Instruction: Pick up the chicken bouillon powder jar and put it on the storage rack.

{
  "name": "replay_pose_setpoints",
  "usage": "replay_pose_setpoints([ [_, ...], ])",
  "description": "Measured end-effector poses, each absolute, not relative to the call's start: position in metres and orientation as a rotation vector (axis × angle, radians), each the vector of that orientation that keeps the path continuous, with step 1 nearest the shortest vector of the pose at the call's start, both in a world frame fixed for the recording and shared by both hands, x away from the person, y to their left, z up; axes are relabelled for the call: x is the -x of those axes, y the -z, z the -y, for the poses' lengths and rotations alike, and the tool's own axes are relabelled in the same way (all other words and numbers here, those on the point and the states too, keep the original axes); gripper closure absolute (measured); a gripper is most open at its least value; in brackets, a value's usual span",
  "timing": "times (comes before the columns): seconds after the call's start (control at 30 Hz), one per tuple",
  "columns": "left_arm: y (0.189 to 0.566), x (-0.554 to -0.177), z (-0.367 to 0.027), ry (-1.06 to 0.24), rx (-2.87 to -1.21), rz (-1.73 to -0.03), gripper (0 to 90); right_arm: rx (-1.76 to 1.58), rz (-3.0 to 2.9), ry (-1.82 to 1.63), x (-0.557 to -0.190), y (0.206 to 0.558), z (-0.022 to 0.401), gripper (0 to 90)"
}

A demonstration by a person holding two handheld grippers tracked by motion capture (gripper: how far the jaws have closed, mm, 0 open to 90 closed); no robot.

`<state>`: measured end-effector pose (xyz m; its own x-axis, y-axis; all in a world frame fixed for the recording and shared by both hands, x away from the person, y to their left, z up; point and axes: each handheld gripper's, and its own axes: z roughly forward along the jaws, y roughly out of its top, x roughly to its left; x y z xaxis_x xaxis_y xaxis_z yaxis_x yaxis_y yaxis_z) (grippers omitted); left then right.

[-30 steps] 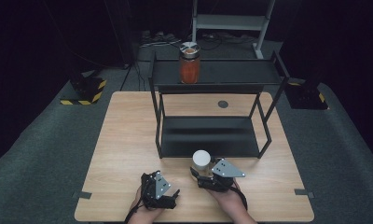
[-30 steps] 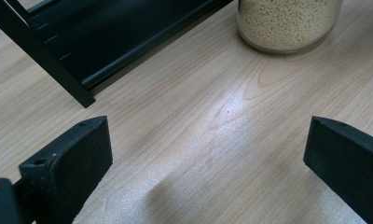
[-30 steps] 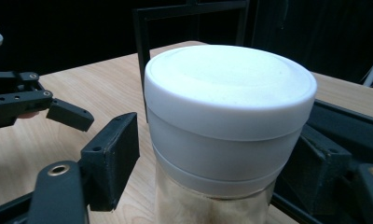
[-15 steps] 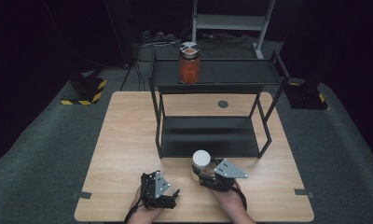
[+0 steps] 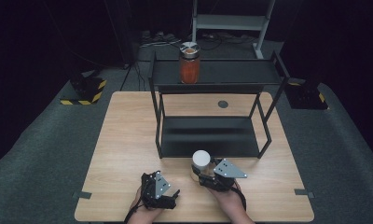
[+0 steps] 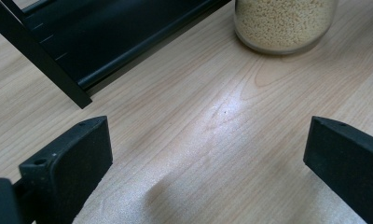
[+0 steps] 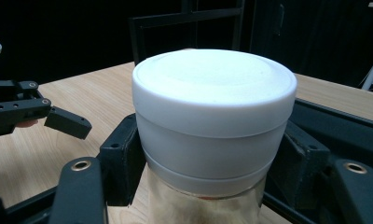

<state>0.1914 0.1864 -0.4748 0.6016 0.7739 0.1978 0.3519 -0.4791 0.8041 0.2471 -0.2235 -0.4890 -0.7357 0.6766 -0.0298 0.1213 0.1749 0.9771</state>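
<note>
Table [image 5: 128, 140]: big, wooden, wide bare room on the left side; near edge right under both hands.
Black rack [image 5: 212, 112]: standing in the middle of the table, two shelves, thin legs; low shelf bare and dark, its front edge close behind the white-lid jar.
Red jar [image 5: 189, 63]: up on the top shelf, left part, upright, well away from both hands.
White-lid jar [image 7: 212, 126]: upright on the table just in front of the rack, near the right front leg; pale little grains seen through the glass in the left gripper view [image 6: 285, 23].
Right gripper [image 5: 208, 177]: jaws just closed in, now clamped on the white-lid jar, one black pad [image 7: 124, 158] on each side, under the lid.
Left gripper [image 5: 163, 196]: near the table's front edge, just left of the right one, jaws spread wide with only bare wood between them; free room ahead up to the rack's foot.
</note>
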Motion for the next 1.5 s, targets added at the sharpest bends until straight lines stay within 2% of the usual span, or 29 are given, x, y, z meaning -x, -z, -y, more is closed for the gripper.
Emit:
replay_pose_setpoints([
  [1.5, 0.474, -0.191, -0.185, -0.73, -2.092, -0.876, 1.3, -0.823, -1.786, -1.558, -0.245, 0.425, 0.301, 33.7],
])
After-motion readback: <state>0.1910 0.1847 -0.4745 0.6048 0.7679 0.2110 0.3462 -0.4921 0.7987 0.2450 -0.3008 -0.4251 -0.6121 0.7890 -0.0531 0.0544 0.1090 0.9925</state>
